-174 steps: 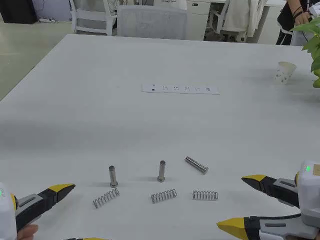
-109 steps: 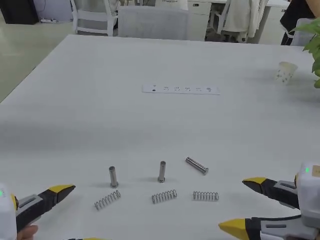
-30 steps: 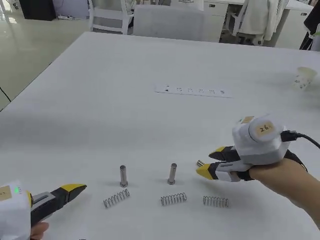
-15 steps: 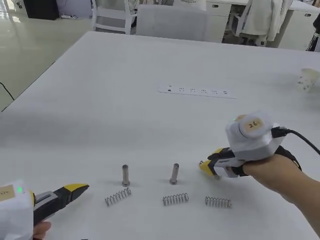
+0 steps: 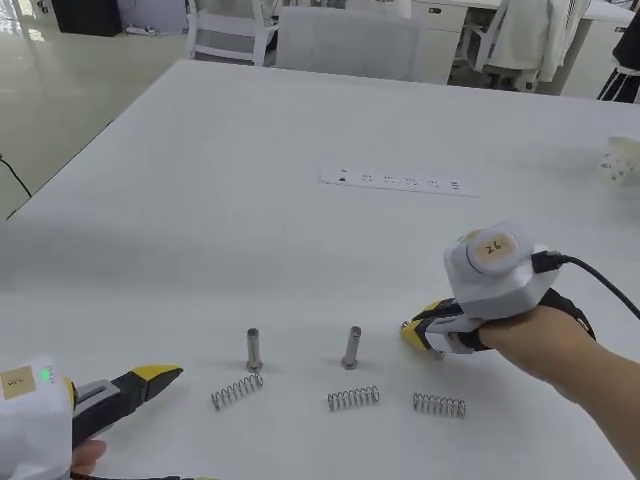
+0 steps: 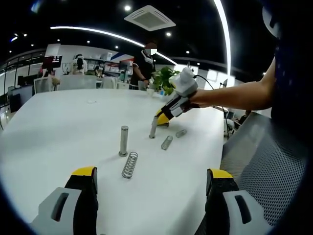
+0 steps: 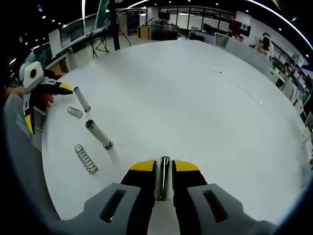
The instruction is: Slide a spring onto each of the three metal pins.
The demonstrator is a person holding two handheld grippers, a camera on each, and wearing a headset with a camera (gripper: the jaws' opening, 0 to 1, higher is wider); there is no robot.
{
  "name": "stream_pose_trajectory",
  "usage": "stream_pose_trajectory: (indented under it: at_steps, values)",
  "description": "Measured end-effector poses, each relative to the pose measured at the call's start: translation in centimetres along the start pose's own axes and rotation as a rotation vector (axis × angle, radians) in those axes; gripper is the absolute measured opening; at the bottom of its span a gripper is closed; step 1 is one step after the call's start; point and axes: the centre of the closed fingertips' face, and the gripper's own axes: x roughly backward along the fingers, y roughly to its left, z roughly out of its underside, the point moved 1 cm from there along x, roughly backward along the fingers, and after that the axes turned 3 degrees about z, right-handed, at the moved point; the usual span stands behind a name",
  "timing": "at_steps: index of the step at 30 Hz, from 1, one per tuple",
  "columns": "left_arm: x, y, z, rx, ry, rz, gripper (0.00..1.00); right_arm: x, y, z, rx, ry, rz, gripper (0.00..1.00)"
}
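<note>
Two metal pins stand upright, the left pin [image 5: 253, 350] [image 6: 123, 141] and the middle pin [image 5: 352, 347] [image 6: 153, 127]. Three springs lie in a row in front of them: left spring [image 5: 237, 390] [image 6: 129, 164], middle spring [image 5: 353, 398], right spring [image 5: 439, 404]. My right gripper [image 5: 420, 335] [image 7: 164, 166] is low on the table to the right of the middle pin, shut on the third pin [image 7: 164, 183], which lies between its jaws. My left gripper [image 5: 160, 420] [image 6: 152, 174] stands open near the table's front left, short of the left spring, holding nothing.
A white power strip [image 5: 398, 182] lies flat mid-table, well beyond the pins. A paper cup [image 5: 620, 158] stands at the far right edge. Chairs [image 5: 345, 40] line the far side. A cable [image 5: 600, 285] trails from the right gripper.
My right gripper came in from the front right to the lying pin and shut on it. The left gripper has stayed open at the front left. The camera drifted.
</note>
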Motion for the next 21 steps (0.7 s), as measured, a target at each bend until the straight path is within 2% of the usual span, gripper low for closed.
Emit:
stream_pose_trajectory:
  at_steps: [21]
  values:
    - [0.16, 0.12, 0.0, 0.006, 0.001, -0.006, 0.89, -0.58, -0.29, 0.24, -0.015, 0.029, 0.021, 0.06]
